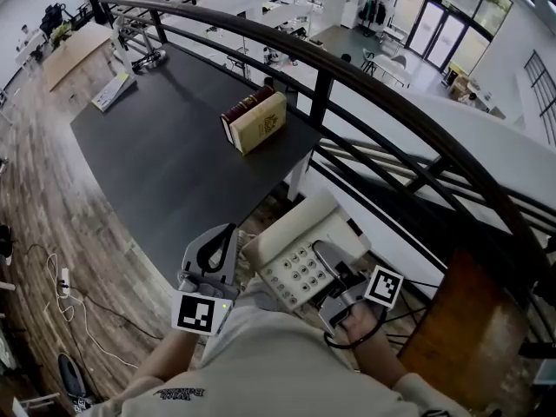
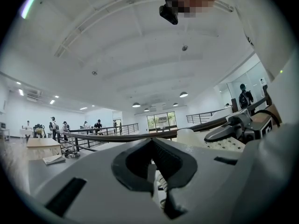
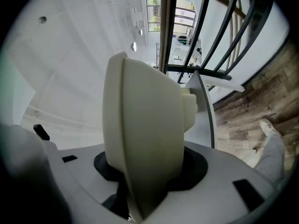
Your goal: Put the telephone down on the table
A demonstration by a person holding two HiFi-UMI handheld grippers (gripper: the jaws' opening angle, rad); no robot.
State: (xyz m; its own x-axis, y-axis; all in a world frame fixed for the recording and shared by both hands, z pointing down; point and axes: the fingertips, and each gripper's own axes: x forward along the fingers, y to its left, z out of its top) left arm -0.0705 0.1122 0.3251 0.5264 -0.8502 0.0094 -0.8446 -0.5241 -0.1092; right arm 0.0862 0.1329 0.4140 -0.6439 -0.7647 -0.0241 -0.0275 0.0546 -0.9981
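Note:
The white telephone (image 1: 291, 250), keypad up, hangs in the air just off the near corner of the dark table (image 1: 165, 155). My right gripper (image 1: 334, 276) is shut on its right side; in the right gripper view the telephone's cream body (image 3: 140, 125) fills the space between the jaws. My left gripper (image 1: 221, 246) is beside the telephone's left edge with its jaws together. In the left gripper view a piece of coiled cord (image 2: 161, 180) shows low behind the jaws, and I cannot tell whether it is pinched. The telephone (image 2: 224, 141) lies to the right there.
A thick book with a red spine (image 1: 254, 120) lies near the table's right edge. A flat white item (image 1: 113, 89) sits at the far left corner. A dark curved railing (image 1: 347, 72) runs behind the table. Wooden floor with cables (image 1: 61, 276) lies to the left.

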